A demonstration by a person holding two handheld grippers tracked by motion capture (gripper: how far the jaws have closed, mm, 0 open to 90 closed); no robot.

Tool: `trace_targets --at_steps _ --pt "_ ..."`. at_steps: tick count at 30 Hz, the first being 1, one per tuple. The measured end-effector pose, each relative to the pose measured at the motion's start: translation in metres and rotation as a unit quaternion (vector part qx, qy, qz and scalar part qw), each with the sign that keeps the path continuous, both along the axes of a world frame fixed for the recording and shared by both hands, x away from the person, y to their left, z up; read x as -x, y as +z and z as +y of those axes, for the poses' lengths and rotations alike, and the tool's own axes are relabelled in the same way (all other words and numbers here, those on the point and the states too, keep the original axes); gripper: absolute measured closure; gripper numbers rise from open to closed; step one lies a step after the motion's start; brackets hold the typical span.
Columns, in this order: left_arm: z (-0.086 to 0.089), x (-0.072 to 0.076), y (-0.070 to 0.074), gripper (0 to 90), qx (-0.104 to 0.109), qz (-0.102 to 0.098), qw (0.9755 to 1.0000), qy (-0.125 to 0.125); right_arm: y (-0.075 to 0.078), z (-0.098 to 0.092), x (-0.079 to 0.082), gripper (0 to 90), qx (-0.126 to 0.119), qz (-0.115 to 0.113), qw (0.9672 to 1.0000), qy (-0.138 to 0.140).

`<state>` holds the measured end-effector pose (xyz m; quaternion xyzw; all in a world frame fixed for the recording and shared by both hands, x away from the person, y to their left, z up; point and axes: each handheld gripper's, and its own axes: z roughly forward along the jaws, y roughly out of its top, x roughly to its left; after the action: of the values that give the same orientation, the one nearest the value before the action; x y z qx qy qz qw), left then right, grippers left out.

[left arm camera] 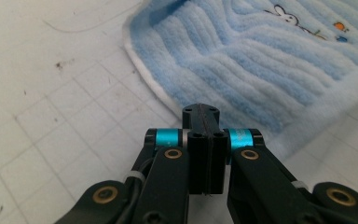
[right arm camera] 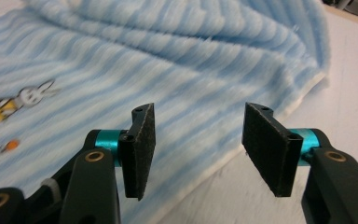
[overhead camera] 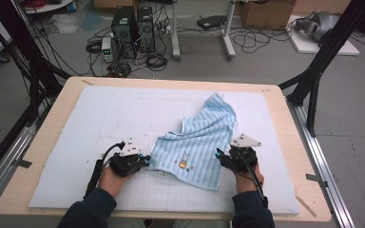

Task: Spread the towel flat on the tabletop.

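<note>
blue towel (overhead camera: 197, 142) (rumpled), left tool (left arm camera: 200, 116) closed, empty

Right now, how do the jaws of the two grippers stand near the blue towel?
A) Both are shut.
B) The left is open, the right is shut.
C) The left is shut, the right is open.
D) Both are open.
C: in the left gripper view the left gripper has its pads pressed together at the edge of the towel, while the right gripper shows a clear gap between its pads.
</note>
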<state>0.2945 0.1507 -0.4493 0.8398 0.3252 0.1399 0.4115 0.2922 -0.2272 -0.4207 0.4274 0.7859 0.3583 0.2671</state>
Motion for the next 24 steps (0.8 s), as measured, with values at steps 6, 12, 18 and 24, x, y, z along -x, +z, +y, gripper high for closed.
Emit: trace_targets --at_steps 6,12,18,24 --pt "0.01 0.012 -0.001 89.5 0.02 0.006 0.9997 0.013 -0.012 0.007 0.023 46.3 -0.003 0.021 0.9997 0.015" --pt "0.007 0.004 0.006 59.1 0.085 0.018 0.9954 0.041 -0.014 0.013 0.031 45.0 -0.002 0.022 0.9996 0.017" --pt "-0.013 0.001 0.003 60.3 0.037 0.023 0.9989 0.017 -0.015 0.013 0.036 44.7 0.004 0.025 0.9995 0.019" --pt "-0.021 0.008 -0.001 86.6 0.002 -0.007 1.0 -0.005 -0.019 0.014 0.037 45.2 0.002 0.038 0.9989 0.026"
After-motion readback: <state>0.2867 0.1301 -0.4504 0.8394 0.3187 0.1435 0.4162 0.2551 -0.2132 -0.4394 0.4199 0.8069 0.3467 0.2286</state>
